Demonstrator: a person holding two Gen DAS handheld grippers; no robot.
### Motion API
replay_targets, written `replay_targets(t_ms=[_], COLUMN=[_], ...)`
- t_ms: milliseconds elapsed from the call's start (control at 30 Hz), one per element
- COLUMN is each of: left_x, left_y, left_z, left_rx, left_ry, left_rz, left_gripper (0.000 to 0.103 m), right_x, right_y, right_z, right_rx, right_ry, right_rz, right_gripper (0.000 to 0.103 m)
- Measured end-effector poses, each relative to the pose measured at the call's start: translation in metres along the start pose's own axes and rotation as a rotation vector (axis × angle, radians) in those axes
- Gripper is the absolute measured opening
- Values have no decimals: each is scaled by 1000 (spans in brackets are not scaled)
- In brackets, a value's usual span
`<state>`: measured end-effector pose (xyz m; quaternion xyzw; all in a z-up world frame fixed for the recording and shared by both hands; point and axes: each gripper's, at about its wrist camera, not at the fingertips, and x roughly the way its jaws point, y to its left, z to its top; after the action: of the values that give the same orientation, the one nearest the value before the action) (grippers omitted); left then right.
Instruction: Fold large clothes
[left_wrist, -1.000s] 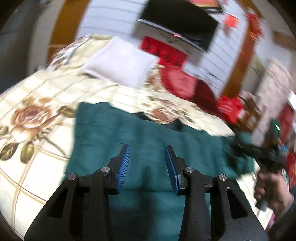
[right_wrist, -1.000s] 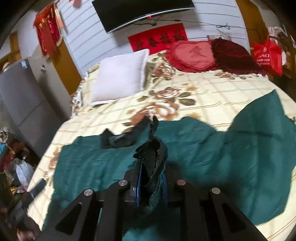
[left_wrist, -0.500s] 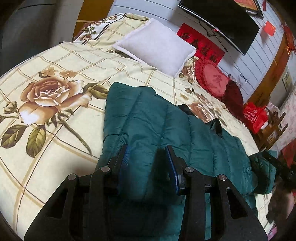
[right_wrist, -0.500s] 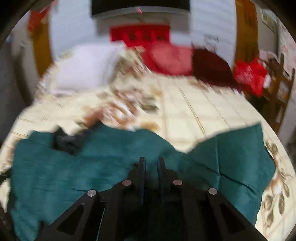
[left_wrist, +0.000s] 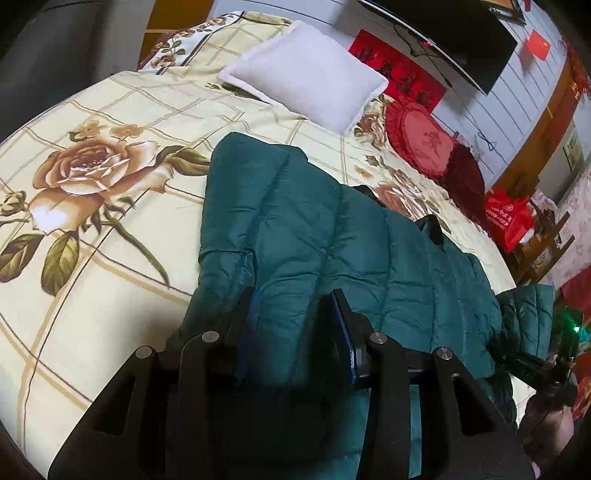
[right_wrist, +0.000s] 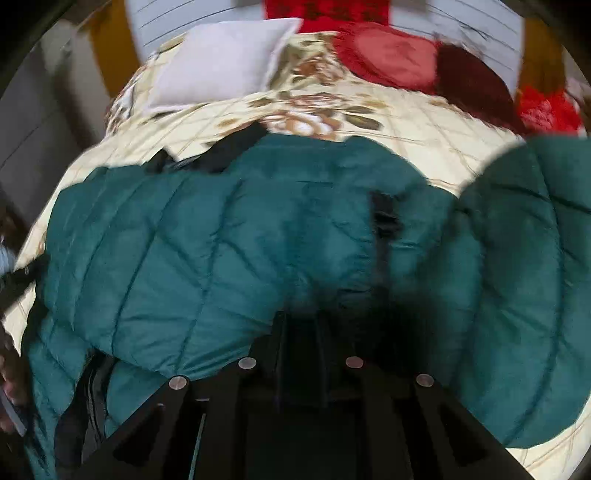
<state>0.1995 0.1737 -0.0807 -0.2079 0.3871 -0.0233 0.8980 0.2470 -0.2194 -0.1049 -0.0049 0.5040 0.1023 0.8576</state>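
A teal quilted jacket (left_wrist: 332, 221) lies spread across the flowered bed (left_wrist: 74, 258). My left gripper (left_wrist: 294, 295) is low over its near edge, and a thick fold of the padding bulges up between the blue pads (left_wrist: 341, 325), which press on it. In the right wrist view my right gripper (right_wrist: 301, 317) points steeply down into the jacket (right_wrist: 166, 240). Its fingers are close together in dark shadow, with the fabric rising up to them. One sleeve (right_wrist: 517, 277) lies spread to the right. The right gripper (left_wrist: 532, 363) also shows at the jacket's far end in the left wrist view.
A white pillow (left_wrist: 306, 70) and red cushions (left_wrist: 424, 140) lie at the head of the bed. A screen (left_wrist: 443, 29) hangs on the wall behind. A red bag (left_wrist: 509, 218) sits on furniture beside the bed. A person's hand (left_wrist: 550, 435) holds the right gripper.
My left gripper came down closer to the jacket, and a fold now bulges between its pads. My right gripper sank toward the jacket, and the bunch of fabric above its fingers is gone from sight.
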Motion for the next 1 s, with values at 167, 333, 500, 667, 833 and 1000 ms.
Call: replay_targets(t_ms=[167,333,500,667,833,1000], left_x=[-13,-5,29,41,31,27], left_y=[2,-6,0,19,16,15], left_z=[9,31,35,28,23,15], left_rx=[-9,37,90,12,-16,-17], left_ry=[-66,-137,-18,69,46,23], left_rz=[34,144,171,187,236,249], left_gripper=[38,38,39,44,43,44], right_x=[-20,-37,23,28,7,-16], right_y=[8,36,38,22,36,116], right_z=[13,41,48,40,49,71], right_rx=[23,74,44,83,94,-5], right_ry=[-24,-194,4,-42,-62,-186], right_rz=[-21,-58,-113,-38,-95,40], right_gripper=[12,12,12,12,12,14])
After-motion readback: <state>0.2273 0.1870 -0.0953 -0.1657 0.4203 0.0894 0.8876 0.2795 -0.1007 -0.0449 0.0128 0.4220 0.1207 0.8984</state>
